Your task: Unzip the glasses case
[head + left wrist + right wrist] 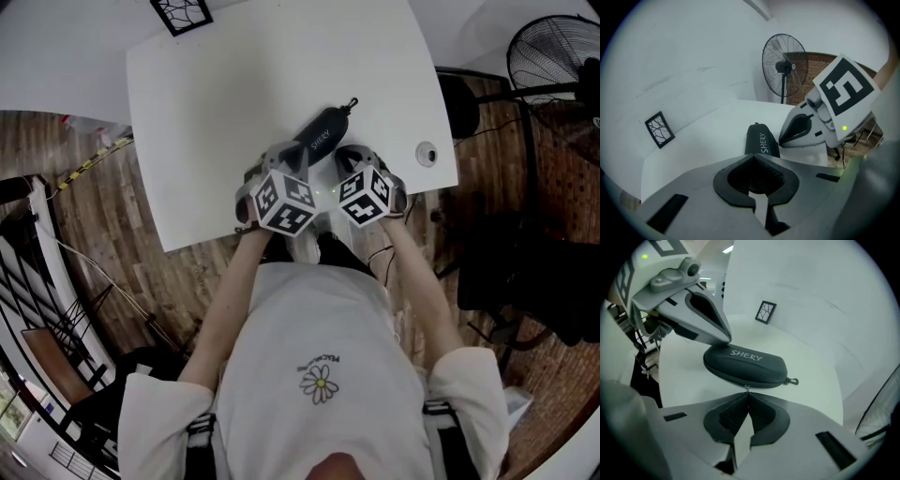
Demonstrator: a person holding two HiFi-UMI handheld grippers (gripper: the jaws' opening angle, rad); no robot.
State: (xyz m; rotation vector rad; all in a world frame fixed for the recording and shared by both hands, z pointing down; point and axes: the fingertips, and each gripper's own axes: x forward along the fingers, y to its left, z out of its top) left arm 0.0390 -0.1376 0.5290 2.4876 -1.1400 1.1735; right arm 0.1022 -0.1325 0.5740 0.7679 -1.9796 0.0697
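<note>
A black zipped glasses case (319, 136) marked SHERY lies on the white table (216, 103) near its front edge, with a clip at its far end (352, 103). My left gripper (298, 152) is shut, and its tips rest on the near end of the case (745, 364), as the right gripper view shows (727, 337). In the left gripper view the case (761, 139) lies just past the closed jaws (752, 158). My right gripper (747, 393) is shut at the case's long side, pinching the small metal zipper pull (747, 388). The zip line looks closed.
A black-framed patterned square (183, 11) lies at the table's far edge. A round grommet (427, 153) sits near the right corner. A standing fan (553, 56) and dark furniture (525, 272) stand to the right on the wood floor.
</note>
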